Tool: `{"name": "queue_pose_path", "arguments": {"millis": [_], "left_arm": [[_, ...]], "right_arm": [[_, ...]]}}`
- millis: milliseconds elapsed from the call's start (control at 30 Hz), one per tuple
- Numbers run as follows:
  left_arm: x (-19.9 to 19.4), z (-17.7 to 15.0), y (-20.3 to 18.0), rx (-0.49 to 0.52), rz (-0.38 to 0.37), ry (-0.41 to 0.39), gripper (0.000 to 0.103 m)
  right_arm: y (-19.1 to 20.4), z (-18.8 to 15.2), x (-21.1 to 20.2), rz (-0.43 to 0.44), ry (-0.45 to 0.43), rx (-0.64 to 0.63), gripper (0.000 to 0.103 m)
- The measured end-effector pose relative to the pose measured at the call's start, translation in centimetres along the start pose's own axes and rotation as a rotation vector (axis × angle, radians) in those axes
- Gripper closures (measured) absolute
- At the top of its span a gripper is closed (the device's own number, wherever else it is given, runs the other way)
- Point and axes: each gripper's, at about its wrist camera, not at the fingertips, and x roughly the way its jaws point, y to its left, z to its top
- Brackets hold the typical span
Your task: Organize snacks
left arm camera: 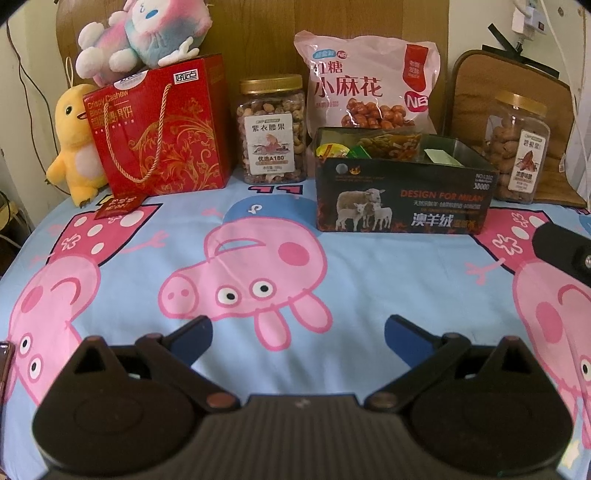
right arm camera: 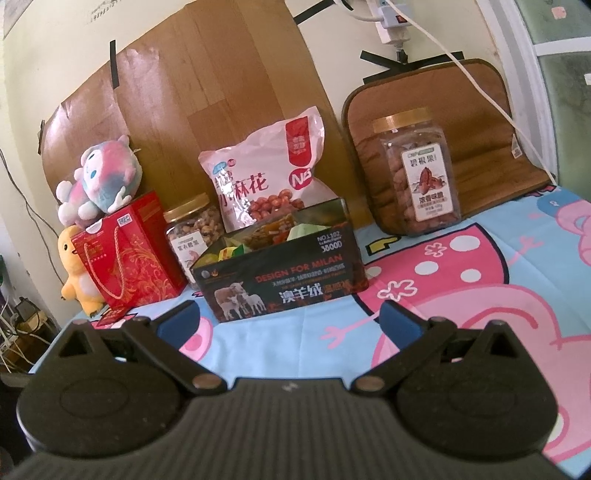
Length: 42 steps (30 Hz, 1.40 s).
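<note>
A dark open box (left arm camera: pixel 402 201) printed with sheep holds several snack packets (left arm camera: pixel 388 146); it also shows in the right wrist view (right arm camera: pixel 280 273). Behind it leans a pink snack bag (left arm camera: pixel 369 81) (right arm camera: pixel 266 181). A cashew jar (left arm camera: pixel 273 129) (right arm camera: pixel 192 229) stands to its left, a pecan jar (left arm camera: pixel 517 147) (right arm camera: pixel 417 173) to its right, and a red gift bag (left arm camera: pixel 162 129) (right arm camera: pixel 125 251) at far left. My left gripper (left arm camera: pixel 298 332) is open and empty above the cloth. My right gripper (right arm camera: pixel 290 317) is open and empty, just short of the box.
A Peppa Pig cloth (left arm camera: pixel 258 266) covers the table. A pink plush (left arm camera: pixel 144 33) lies on the gift bag; a yellow plush (left arm camera: pixel 74 144) stands beside it. A brown cushion (right arm camera: pixel 461 122) leans on the wall. Part of the right gripper's body (left arm camera: pixel 565 254) shows at the right edge.
</note>
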Motion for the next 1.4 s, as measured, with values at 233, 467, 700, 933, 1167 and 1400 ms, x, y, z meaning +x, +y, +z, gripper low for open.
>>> {"name": "queue_pose_path", "arguments": {"millis": [233, 467, 700, 933, 1167, 1400], "left_arm": [[-0.3, -0.1, -0.1, 0.001, 0.005, -0.006, 0.000], [-0.8, -0.1, 0.1, 0.000, 0.044, -0.035, 0.000], [-1.3, 0.1, 0.3, -0.006, 0.060, -0.063, 0.000], [-1.4, 0.2, 0.7, -0.029, 0.045, -0.064, 0.000], [-0.9, 0.3, 0.5, -0.035, 0.039, -0.037, 0.000], [-1.0, 0.2, 0.4, -0.026, 0.045, -0.040, 0.000]], "right_arm": [[0.0, 0.0, -0.2, 0.001, -0.006, -0.003, 0.000], [0.0, 0.0, -0.3, 0.001, -0.011, 0.000, 0.000], [-0.1, 0.1, -0.5, 0.005, -0.011, 0.000, 0.000], [0.0, 0.0, -0.5, 0.006, -0.010, -0.003, 0.000], [0.3, 0.1, -0.5, 0.009, -0.008, -0.007, 0.000], [0.2, 0.1, -0.6, 0.009, -0.008, -0.007, 0.000]]}}
